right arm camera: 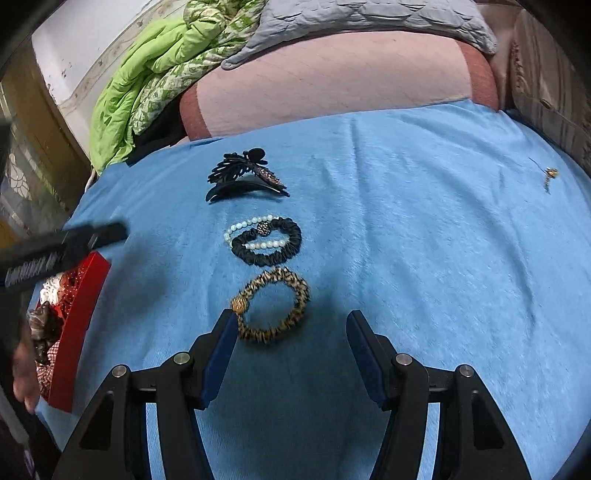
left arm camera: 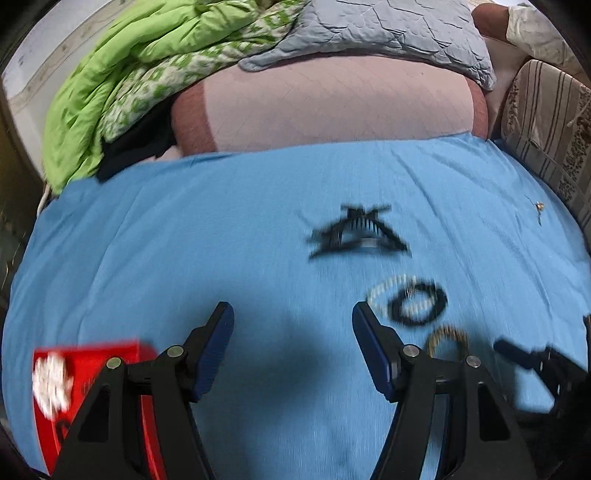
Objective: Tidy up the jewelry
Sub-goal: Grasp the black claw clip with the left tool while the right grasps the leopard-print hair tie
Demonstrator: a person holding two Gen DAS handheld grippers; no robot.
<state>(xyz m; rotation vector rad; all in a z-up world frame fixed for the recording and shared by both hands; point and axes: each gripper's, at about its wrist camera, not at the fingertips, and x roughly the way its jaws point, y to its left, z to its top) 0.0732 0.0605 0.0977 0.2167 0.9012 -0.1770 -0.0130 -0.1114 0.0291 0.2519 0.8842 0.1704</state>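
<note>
On the blue cloth [right arm camera: 406,229] lie a black hair claw [right arm camera: 245,177], a pearl bracelet [right arm camera: 255,232] overlapped by a black scrunchie [right arm camera: 291,243], and a leopard-print scrunchie [right arm camera: 275,306]. My right gripper [right arm camera: 291,325] is open, with the leopard scrunchie just ahead of its left finger. My left gripper [left arm camera: 293,314] is open over bare cloth, with nothing between its fingers. In the blurred left wrist view the claw [left arm camera: 356,232], the black scrunchie [left arm camera: 419,304] and the leopard scrunchie [left arm camera: 447,339] lie ahead and to the right. A red box [right arm camera: 79,325] with several accessories sits at the left.
A small gold earring [right arm camera: 550,173] lies far right on the cloth. Behind the cloth are a pink mattress [right arm camera: 332,85], a green quilt [right arm camera: 147,81] and a grey quilted pillow [right arm camera: 369,18]. The red box [left arm camera: 92,354] shows at the lower left of the left wrist view.
</note>
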